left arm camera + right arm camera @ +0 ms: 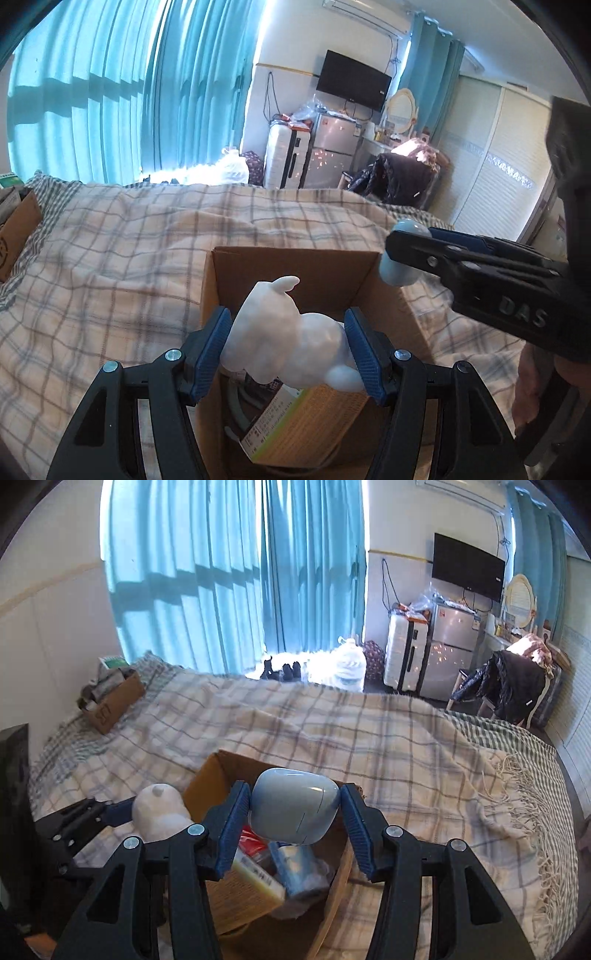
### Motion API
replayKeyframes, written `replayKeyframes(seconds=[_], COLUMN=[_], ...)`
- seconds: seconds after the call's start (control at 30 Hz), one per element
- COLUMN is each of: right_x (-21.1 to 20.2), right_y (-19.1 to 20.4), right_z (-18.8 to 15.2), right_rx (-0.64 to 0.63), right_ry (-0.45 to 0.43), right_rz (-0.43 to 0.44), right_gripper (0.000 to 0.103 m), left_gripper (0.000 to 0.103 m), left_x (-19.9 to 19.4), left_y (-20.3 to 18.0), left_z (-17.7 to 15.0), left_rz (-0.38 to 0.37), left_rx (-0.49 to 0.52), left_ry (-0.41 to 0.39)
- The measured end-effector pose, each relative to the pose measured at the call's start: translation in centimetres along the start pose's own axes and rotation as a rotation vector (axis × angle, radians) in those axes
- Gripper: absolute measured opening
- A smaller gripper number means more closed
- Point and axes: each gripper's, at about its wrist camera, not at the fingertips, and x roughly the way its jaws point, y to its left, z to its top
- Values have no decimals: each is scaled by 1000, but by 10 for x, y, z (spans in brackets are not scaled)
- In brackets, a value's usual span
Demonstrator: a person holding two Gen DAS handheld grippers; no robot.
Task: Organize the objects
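My left gripper (290,343) is shut on a white plush toy (284,332) and holds it over an open cardboard box (295,269) on the bed. The toy also shows in the right wrist view (159,812). My right gripper (293,812) is shut on a pale blue rounded case (293,805) above the same box (218,771); the case also shows in the left wrist view (399,267), at the box's right rim. Inside the box lie a yellow-green packet (306,421), a red item (251,843) and a blue wrapped roll (295,867).
The box sits on a plaid blanket (369,738) covering the bed. A second cardboard box (110,701) with clutter stands at the bed's far left. Beyond the bed are blue curtains (229,572), a suitcase (404,657), a small fridge (448,653) and a chair with clothes (513,683).
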Motion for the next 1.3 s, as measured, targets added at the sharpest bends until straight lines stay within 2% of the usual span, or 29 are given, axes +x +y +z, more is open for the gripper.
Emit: replayKeyframes(seconds=[0.07, 0.13, 0.17, 0.2, 0.23, 0.3, 0.47, 0.6, 0.73, 0.83, 0.93, 1.03, 1.13, 1.3], right_x=[14, 16, 15, 13, 9, -2, -50, -96, -146, -180, -211, -233, -236, -200], right_y=[-8, -14, -15, -16, -20, -26, -34, -32, -20, -9, -2, 0, 4, 12], right_z=[-1, -3, -4, -5, -6, -5, 4, 8, 7, 3, -9, -27, -47, -89], right_rx=[43, 70, 76, 80, 94, 121, 151, 128, 49, 7, 13, 47, 78, 81], right_ry=[12, -12, -30, -40, -57, -81, -129, -174, -220, -242, -252, -262, -247, -222], right_rz=[26, 52, 56, 56, 57, 55, 20, 13, -31, -71, -117, -113, -103, -89], right_gripper=[50, 51, 60, 78, 83, 83, 83, 83, 83, 84, 90, 95, 103, 103], left_gripper=[65, 65, 66, 68, 71, 88, 102, 103, 103, 103, 103, 103, 103, 103], left_x=[10, 12, 13, 13, 14, 9, -23, -58, -97, -127, -154, -174, -187, -186], left_y=[2, 2, 2, 3, 3, 2, -1, -4, -7, -13, -18, -22, -22, -16], left_z=[-2, -5, -6, -6, -3, -1, 7, 17, 23, 19, 10, -4, -21, -59], left_rz=[-18, -11, -11, -12, -13, 17, 64, 101, 136, 170, 177, 223, 238, 286], left_rx=[5, 9, 9, 9, 8, 6, 9, 40, 59, 74, 97, 129, 160, 140], left_ry=[13, -4, -16, -19, -19, -32, -84, -115, -163, -202, -239, -267, -276, -295])
